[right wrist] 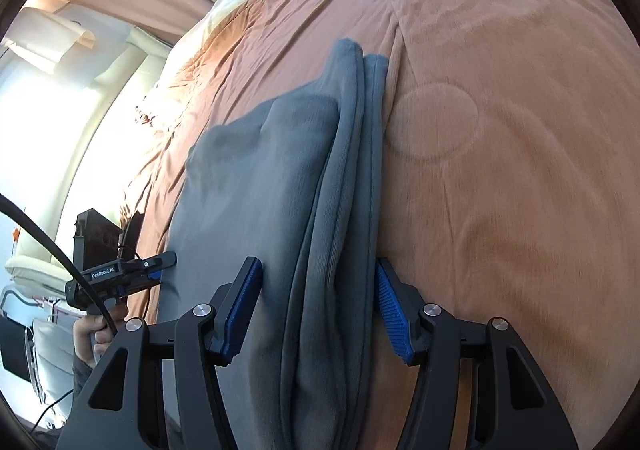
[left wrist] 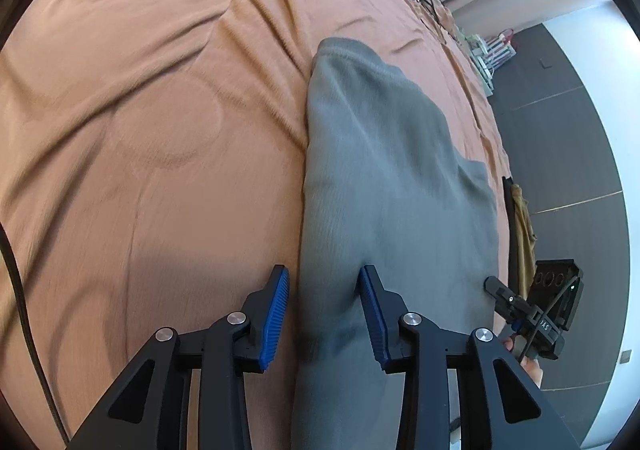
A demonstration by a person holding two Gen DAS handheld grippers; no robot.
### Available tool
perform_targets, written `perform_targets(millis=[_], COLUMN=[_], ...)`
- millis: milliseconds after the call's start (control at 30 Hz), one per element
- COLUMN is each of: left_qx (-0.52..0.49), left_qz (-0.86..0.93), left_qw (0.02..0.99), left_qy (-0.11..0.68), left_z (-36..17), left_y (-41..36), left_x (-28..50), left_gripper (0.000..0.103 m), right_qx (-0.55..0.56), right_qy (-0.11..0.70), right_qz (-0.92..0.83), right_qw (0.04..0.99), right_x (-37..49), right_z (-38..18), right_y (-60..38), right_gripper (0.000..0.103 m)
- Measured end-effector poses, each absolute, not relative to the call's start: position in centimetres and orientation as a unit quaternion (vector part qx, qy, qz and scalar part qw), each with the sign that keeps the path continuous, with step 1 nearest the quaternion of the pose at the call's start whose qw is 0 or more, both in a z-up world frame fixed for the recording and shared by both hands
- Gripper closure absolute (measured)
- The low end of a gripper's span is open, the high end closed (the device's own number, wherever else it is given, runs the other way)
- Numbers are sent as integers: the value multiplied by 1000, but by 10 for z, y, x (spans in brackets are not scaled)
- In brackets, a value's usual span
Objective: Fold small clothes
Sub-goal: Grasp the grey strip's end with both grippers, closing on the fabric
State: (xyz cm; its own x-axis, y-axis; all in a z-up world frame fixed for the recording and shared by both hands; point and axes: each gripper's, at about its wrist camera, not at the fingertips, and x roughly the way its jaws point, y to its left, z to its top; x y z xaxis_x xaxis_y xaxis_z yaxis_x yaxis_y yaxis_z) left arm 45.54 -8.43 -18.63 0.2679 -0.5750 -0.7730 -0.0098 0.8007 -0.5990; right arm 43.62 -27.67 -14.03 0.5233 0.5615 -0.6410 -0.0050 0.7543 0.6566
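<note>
- Left wrist view, nearest: left gripper (left wrist: 324,310), blue ribbed pads (left wrist: 276,314) parted at a middling gap, straddling the left edge of the grey garment (left wrist: 384,169); cloth lies between the pads, not visibly pinched.
- Right-hand pad lying on top of the grey cloth; left-hand pad over bare bedspread, just beside the garment's edge.
- Grey garment spread lengthwise on the orange bedspread (left wrist: 140,109), running from the fingers away up the frame, near the bed's right side.
- Right gripper (left wrist: 490,284) seen at lower right, at the garment's far edge; its gap not readable from here.
- Dark floor (left wrist: 568,153) beyond the bed edge; black cable (left wrist: 20,282) at far left.
- Right wrist view, nearest: right gripper (right wrist: 318,302), pads parted moderately wide, bracketing a bundle of folded grey layers; pads not clearly pressing the cloth.
- Grey garment (right wrist: 260,177) shows stacked lengthwise folds along its right edge, flat single layer to the left.
- Left gripper (right wrist: 170,260) at lower left, tip at the garment's edge, held by a hand (right wrist: 94,334).
- Orange bedspread (right wrist: 500,129) wrinkled, circular quilted mark just right of the folds.
</note>
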Motion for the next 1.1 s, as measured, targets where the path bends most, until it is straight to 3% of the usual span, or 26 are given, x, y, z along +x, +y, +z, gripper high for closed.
perform_targets(millis=[233,400,867,900,1033,1100], left_qx=[-237,-237,-284,-287,-307,-327], left_qz=[-185,-183,-184,-182,-170,-176], left_qw=[755,756,747,748,743,738], left_qy=[582,581,572,571,570,564], left_z=[-184,-183,-194,-194,-199,-199], left_y=[-104,-109,-112,-111,-105,-99], left_x=[495,519,576,577,578,577], left_gripper=[64,65,65,65,90,93], right_qx=[300,311,312,316,373,391], right_qy=[454,447,455,452,430,419], right_qz=[166,167,165,163,175,184], right_qw=[823,822,818,818,803,799], right_x=[465,477,484,485,474,468], right_z=[-141,-143,-147,-145,-153,-155], right_y=[-278,-282,-289,-289,-307,-311], right_gripper=[54,67,68,75,88,90])
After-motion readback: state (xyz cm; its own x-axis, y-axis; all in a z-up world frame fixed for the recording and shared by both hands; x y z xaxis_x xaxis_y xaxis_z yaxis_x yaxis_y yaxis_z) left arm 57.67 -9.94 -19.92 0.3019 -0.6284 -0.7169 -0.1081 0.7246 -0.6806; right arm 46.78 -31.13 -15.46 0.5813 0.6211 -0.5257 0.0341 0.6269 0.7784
